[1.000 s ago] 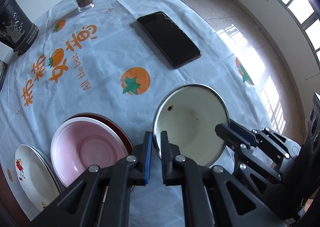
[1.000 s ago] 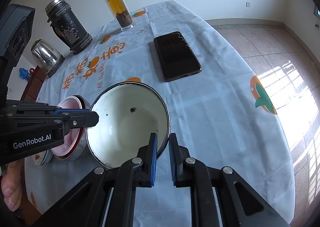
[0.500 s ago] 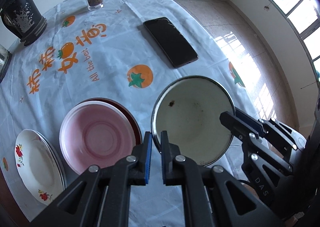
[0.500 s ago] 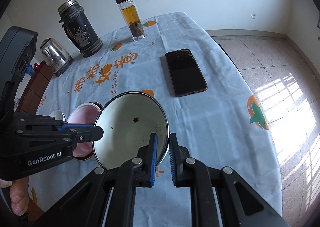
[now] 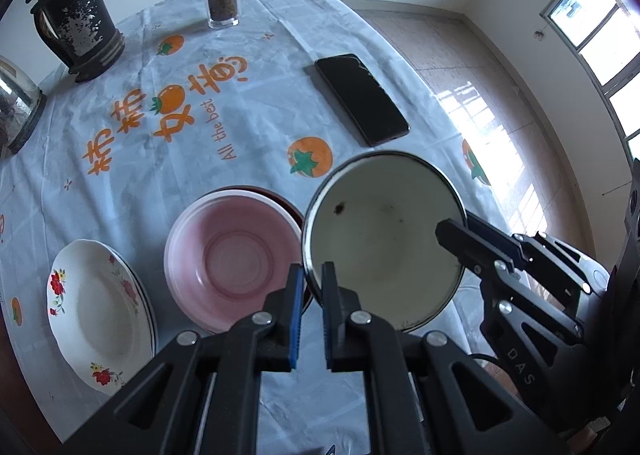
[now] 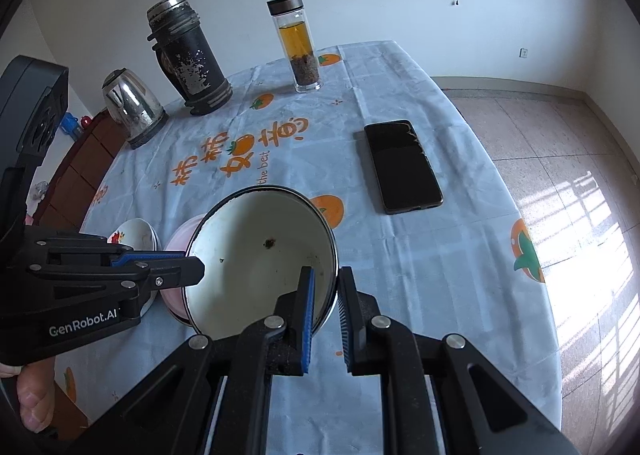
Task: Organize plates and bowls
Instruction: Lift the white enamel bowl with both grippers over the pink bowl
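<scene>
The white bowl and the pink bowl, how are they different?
The white bowl is held by its rim between the left gripper and the right gripper; the pink bowl sits untouched on the table, nested in a dark red dish. The white bowl has a dark metal rim and dark specks inside; the pink bowl looks clean, with a pale rim. The white bowl looks wider from here. Both are round and empty.

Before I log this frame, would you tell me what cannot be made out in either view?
- Underside of the enamel bowl, both views: only its inside faces the cameras.
- Dark red dish, left wrist view: covered by the pink bowl; only a rim arc shows.
- Kettle, left wrist view: cut by the frame edge.
</scene>
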A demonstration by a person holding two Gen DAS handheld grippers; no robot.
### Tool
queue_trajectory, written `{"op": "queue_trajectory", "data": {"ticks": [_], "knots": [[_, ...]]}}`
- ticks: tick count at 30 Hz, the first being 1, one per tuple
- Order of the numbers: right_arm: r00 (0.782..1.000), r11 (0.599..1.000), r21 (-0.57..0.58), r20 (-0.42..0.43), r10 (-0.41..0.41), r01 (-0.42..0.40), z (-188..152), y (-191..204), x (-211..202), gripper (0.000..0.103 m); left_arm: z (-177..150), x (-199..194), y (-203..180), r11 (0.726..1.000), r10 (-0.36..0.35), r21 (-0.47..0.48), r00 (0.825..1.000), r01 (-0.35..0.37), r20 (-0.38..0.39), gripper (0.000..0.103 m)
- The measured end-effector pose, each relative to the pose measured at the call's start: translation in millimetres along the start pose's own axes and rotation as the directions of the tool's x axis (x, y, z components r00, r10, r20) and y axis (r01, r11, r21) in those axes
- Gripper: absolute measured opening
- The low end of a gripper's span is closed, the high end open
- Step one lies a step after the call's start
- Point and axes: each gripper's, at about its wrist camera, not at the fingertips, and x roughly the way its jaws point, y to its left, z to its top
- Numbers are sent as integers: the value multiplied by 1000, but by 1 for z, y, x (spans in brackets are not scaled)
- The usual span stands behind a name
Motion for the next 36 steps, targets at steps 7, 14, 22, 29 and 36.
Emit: {"op": "queue_trajectory", "data": {"ticks": [7,14,22,29,36], "knots": [[1000,999,-29,3,18,-18,2,19,1,13,-7,-10,15,1000,10,-28,1000,-10,12,5],[1000,998,-53,4,31,-31,3,35,3,13,-14,-16,30,998,20,-53,1000,-19,23,5],[999,996,-72,4,47,-46,3,51,5,13,-22,-20,44,997,30,-78,999,-28,28,5],[998,994,-90,-4,57,-57,4,62,10,13,-27,-21,56,995,34,-100,999,-31,28,5],[998,992,-105,-15,62,-64,6,72,17,13,-28,-19,68,992,33,-121,999,-30,24,5]]}}
